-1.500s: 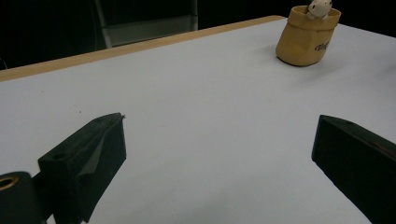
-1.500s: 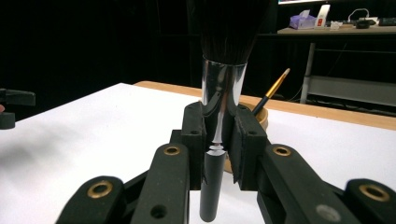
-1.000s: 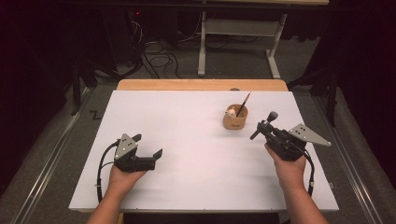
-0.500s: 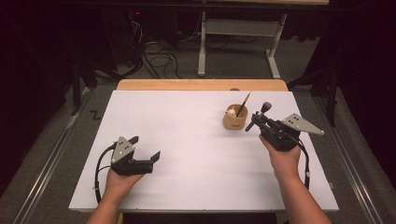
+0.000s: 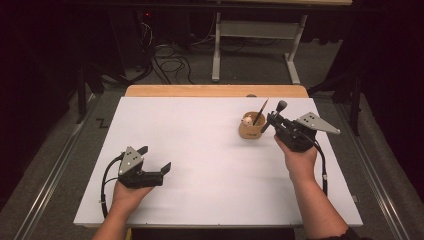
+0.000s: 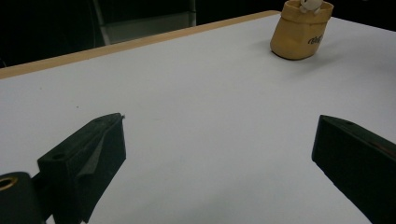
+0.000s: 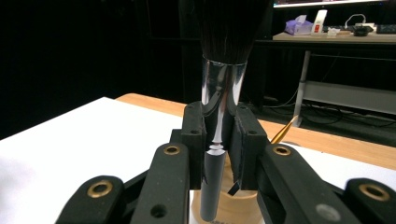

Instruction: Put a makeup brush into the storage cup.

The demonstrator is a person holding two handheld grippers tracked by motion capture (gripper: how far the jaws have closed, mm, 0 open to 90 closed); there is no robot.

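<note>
Right tongs [image 5: 270, 121] clamp a makeup brush [image 7: 219, 116] by its handle, upright, bristles up, right of center over the tan cup [image 5: 251, 127], prob. to stand it inside. Left tongs [image 5: 154, 159] rest wide open w/ nothing between them, lower left on the white bench [image 5: 200, 145].

A white table top [image 5: 200, 160] with a light wood-coloured strip along its far edge sits on a grey floor, against a dark, nearly black background. On the table stands a tan, mustard-yellow pot [image 5: 251, 128] with small dark lettering on its side and something white showing at its rim. A thin brush [image 5: 260, 112] in the pot has a golden-orange handle. The right gripper [image 5: 270, 121] is black with brass-coloured rivets and a light grey plate; it holds a makeup brush [image 7: 219, 93] with dark bristles, a shiny silver ferrule and a dark grey handle. The left gripper [image 5: 154, 161] is black too, with a grey plate and black cable.
</note>
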